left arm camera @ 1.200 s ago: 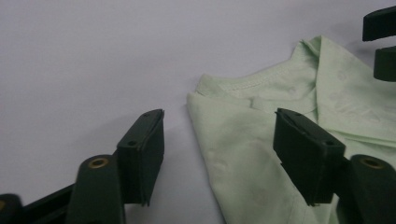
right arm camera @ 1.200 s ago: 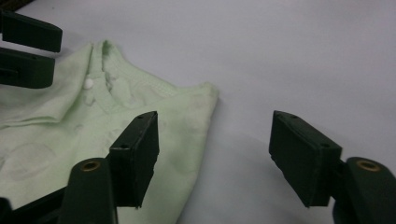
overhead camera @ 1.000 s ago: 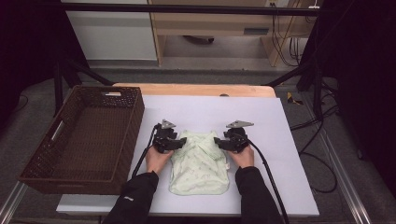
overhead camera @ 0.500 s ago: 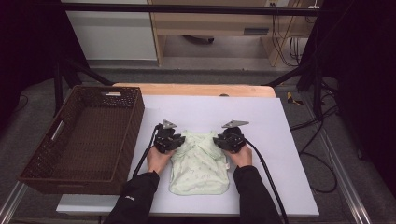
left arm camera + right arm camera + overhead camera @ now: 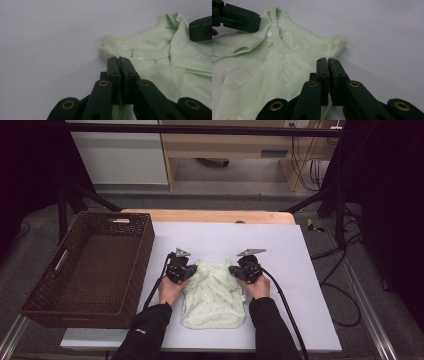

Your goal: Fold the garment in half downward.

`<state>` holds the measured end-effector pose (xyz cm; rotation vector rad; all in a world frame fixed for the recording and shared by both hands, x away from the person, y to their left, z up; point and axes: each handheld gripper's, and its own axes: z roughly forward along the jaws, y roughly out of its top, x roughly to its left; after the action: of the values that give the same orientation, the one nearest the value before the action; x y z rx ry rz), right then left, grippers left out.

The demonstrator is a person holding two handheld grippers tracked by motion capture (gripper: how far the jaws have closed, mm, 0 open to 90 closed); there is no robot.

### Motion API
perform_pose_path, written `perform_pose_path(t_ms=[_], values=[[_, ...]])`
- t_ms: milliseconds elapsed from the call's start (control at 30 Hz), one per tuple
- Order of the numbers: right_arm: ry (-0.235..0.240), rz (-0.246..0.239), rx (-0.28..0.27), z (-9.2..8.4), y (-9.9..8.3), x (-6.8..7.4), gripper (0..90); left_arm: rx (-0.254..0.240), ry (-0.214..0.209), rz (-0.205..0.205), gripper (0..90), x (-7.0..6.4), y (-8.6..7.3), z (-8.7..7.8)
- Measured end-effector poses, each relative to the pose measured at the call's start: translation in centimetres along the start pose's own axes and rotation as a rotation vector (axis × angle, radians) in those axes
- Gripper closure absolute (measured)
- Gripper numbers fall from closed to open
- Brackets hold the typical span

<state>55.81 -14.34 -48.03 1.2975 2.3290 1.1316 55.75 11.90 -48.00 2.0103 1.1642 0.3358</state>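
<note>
The pale green baby garment (image 5: 214, 296) lay flat on the white table (image 5: 310, 285), just right of the brown wicker basket (image 5: 90, 267), its neckline turned away from the person. The left claw (image 5: 119, 59) had just been closing and now stood shut on the garment's left shoulder, cloth pinched between its jaws; the right claw (image 5: 327, 60) had likewise just been closing and gripped the right shoulder edge. Both bites looked shallow, taken near the seam, so a quick lift might have let the thin fabric slide out of one claw, leaving the piece dangling from a single corner. An uneven pull could also have dragged only the top layer and bunched the body below. The basket's near wall rose beside the garment on its left, and a low carry toward it would likely have snagged the hem on that rim. Trailing cables (image 5: 280, 295) ran back beside the garment; the table beyond its neckline lay free.
</note>
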Motion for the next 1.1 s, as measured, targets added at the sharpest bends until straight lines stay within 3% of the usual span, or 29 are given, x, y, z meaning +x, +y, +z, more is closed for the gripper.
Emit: perform_pose_path(t_ms=[200, 567, 800, 1100], values=[[-0.003, 0.018, 0.000, -0.2, 0.0, 0.0, 88.8, -0.014, 0.002, 0.016, 86.8, -0.1, 0.0, -0.2], [-0.018, -0.010, -0.048, -1.7, 0.5, 0.4, 89.0, -0.091, -0.010, 0.040, 87.2, -0.7, 0.6, -1.5], [-0.026, -0.036, -0.120, -3.4, 1.1, 1.0, 89.0, -0.158, -0.027, 0.053, 87.2, -1.0, 1.6, -3.4], [-0.028, -0.043, -0.202, -5.0, 1.8, 1.0, 89.0, -0.208, -0.045, 0.088, 87.2, -1.7, 3.0, -4.8]])
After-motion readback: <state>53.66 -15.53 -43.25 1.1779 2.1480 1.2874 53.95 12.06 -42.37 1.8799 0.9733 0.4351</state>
